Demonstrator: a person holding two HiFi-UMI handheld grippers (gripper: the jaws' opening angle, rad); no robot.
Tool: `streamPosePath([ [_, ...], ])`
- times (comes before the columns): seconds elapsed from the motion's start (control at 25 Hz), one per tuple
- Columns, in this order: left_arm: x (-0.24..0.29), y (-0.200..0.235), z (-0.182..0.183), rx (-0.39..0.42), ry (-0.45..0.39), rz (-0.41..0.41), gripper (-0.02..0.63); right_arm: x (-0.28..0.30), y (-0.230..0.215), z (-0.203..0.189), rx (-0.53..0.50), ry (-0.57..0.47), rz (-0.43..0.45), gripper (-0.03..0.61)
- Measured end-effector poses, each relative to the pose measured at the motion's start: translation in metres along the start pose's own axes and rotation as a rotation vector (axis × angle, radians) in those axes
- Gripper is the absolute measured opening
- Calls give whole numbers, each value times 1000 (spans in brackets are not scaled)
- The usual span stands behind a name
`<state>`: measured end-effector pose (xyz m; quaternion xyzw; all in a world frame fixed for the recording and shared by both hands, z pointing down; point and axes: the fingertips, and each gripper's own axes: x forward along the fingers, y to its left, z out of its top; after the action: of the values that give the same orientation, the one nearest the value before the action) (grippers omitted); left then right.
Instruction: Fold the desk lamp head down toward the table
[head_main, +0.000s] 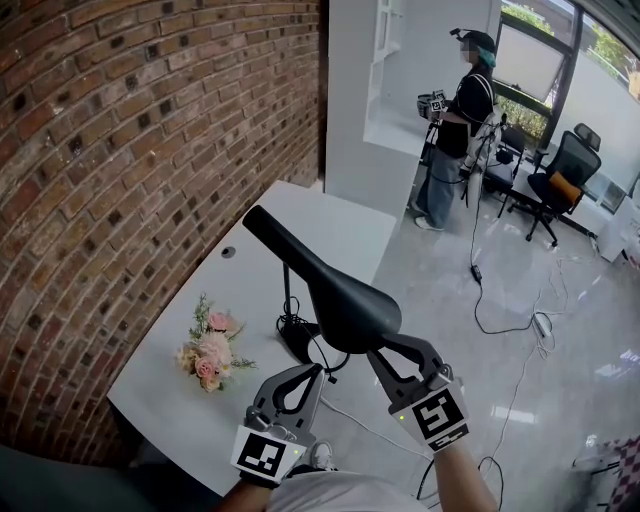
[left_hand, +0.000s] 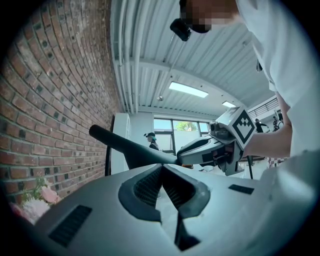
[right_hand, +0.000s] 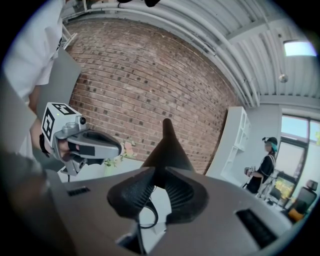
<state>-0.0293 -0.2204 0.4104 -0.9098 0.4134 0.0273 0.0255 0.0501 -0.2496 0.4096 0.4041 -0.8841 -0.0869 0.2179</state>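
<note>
The black desk lamp head (head_main: 330, 280) slants from upper left down to its wide end above the table's near edge, on a thin stem (head_main: 287, 290) over a black base (head_main: 298, 343). My right gripper (head_main: 380, 350) is shut on that wide end; in the right gripper view the lamp head (right_hand: 167, 145) rises from between the closed pads of the right gripper (right_hand: 162, 172). My left gripper (head_main: 315, 370) hangs just left of it, shut and empty, near the base. In the left gripper view the left gripper (left_hand: 162, 170) points at the lamp head (left_hand: 125, 145).
The white table (head_main: 330, 225) runs along a brick wall (head_main: 120, 150). A small pink flower bunch (head_main: 208, 350) lies left of the lamp base. A cable trails off the table's near edge. A person (head_main: 460, 130) stands far off beside an office chair (head_main: 560, 180); cables (head_main: 500, 320) cross the floor.
</note>
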Motion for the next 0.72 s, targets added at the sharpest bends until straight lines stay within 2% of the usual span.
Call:
streamPosePath([
  [0.72, 2, 12, -9, -7, 22, -10, 8, 20, 8, -19, 25, 56, 24, 67],
])
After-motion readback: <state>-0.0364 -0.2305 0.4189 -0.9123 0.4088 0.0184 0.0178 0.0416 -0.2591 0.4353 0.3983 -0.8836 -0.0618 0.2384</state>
